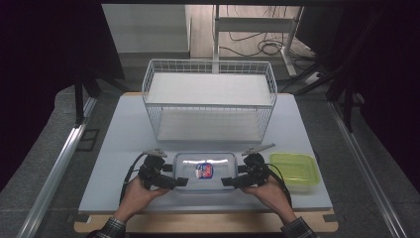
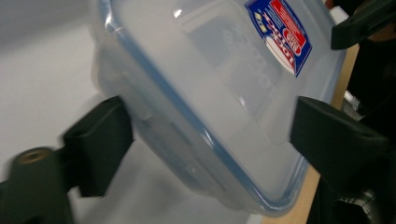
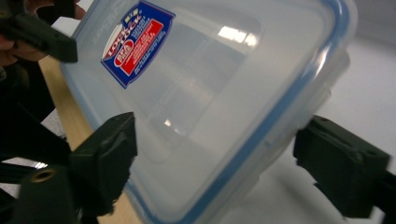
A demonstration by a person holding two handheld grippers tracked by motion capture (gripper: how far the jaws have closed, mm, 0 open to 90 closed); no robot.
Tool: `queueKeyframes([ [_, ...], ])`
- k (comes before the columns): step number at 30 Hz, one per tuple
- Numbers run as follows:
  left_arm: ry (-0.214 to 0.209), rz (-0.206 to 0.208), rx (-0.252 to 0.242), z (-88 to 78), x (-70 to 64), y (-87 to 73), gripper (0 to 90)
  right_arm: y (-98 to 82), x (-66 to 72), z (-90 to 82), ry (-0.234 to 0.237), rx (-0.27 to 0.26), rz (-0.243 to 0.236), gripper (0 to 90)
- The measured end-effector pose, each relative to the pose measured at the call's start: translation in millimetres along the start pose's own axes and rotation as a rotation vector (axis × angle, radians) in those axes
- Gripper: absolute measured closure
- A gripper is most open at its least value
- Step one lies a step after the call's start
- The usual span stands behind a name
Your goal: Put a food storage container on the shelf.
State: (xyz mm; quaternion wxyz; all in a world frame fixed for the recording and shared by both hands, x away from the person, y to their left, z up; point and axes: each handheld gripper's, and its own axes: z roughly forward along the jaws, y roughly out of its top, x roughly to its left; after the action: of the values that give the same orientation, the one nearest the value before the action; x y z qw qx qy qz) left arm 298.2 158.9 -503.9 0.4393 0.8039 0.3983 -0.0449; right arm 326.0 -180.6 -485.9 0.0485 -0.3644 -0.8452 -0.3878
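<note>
A clear rectangular plastic container [image 1: 204, 171] with a blue-sealed lid and a red-and-blue label lies on the pale grey table [image 1: 119, 148], just in front of the white two-shelf wire rack [image 1: 210, 96]. Near the container's right end sits a translucent yellow-green plastic box [image 1: 293, 168], also on the table.

The left gripper [image 1: 174, 181] is at the container's left end and the right gripper [image 1: 229, 182] at its right end, each held in one of the person's hands at the table's near edge. In the left gripper view the container's end [image 2: 210, 107] lies between the two black jaws; one jaw touches its side wall, the other lies over the lid. In the right gripper view the container [image 3: 210, 102] again lies between the jaws, one jaw over the lid near the label, the other just off the far wall with a small gap. I cannot tell whether either pair clamps the container yet.
</note>
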Motion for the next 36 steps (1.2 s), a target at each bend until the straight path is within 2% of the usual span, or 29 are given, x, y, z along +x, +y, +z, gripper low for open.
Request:
queueKeyframes([
  [1, 0.0, -0.002, -0.017, -3.8, -0.8, -2.8, 23.0, -2.7, 1.0, -3.4, 0.005, -0.005, -0.002, 22.8],
  [2, -0.003, 0.002, -0.033, -7.9, -1.6, -5.7, 23.0, -2.7, 1.0, -3.4, 0.005, -0.005, -0.002, 22.8],
  [4, -0.017, 0.0, -0.062, -14.8, -2.9, -11.4, 32.2, -7.3, 1.3, -11.9, 0.017, -0.038, 0.008, 32.8],
  [7, -0.031, -0.018, -0.083, -18.9, -4.7, -19.0, 39.8, -13.1, 1.6, -19.3, 0.033, -0.071, 0.022, 40.3],
  [12, -0.031, -0.056, -0.103, -19.4, -7.9, -21.6, 43.1, -20.1, -3.5, -24.8, 0.081, -0.114, 0.104, 48.8],
  [15, -0.038, -0.082, -0.115, -20.0, -6.9, -21.2, 44.5, -20.4, -2.3, -25.5, 0.076, -0.115, 0.11, 49.2],
  [17, -0.025, -0.075, -0.131, -21.0, -8.5, -20.7, 46.3, -20.7, 0.2, -26.6, 0.061, -0.124, 0.11, 50.8],
  [19, 0.001, -0.055, -0.133, -22.0, -11.8, -19.5, 48.3, -20.6, 2.5, -29.2, 0.042, -0.151, 0.086, 52.5],
  [22, -0.009, -0.069, -0.148, -21.1, -9.6, -19.9, 48.4, -19.9, 3.1, -30.1, 0.029, -0.167, 0.065, 52.5],
  [25, -0.007, -0.063, -0.16, -22.6, -9.6, -17.1, 48.5, -19.5, 2.6, -30.5, 0.027, -0.181, 0.059, 52.5],
  [27, -0.024, -0.068, -0.184, -26.4, -8.9, -14.2, 49.7, -17.6, 3.0, -33.4, 0.028, -0.198, 0.052, 52.5],
  [30, -0.035, -0.057, -0.192, -29.9, -8.8, -9.0, 50.5, -13.4, 5.8, -39.0, 0.019, -0.223, 0.03, 52.5],
  [36, -0.027, -0.043, -0.2, -33.9, -9.8, 1.4, 50.7, -5.5, 4.6, -44.5, 0.019, -0.25, 0.034, 52.5],
])
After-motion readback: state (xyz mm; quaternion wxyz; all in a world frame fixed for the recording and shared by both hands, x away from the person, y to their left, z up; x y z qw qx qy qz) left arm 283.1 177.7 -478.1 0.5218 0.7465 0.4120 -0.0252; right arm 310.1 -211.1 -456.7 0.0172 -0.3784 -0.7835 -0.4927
